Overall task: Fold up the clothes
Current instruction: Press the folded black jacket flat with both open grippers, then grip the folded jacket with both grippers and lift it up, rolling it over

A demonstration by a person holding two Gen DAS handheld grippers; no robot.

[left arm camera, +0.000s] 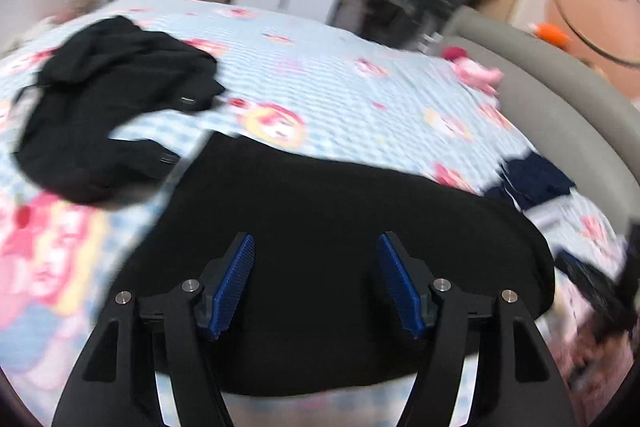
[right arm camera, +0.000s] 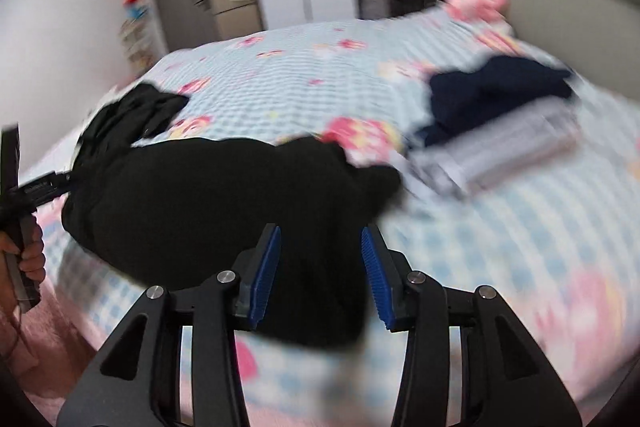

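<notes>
Centrally, a black garment (left arm camera: 320,227) lies spread on the checked bed cover (left arm camera: 340,87) beneath both hand-held grippers, left hand-held gripper (left arm camera: 316,247) and right hand-held gripper (right arm camera: 320,239) open and empty, another crumpled black garment (left arm camera: 112,99) at ten o'clock, no legible writing.

I can read no text, label, brand or number anywhere; both views are too blurred for any lettering.
</notes>
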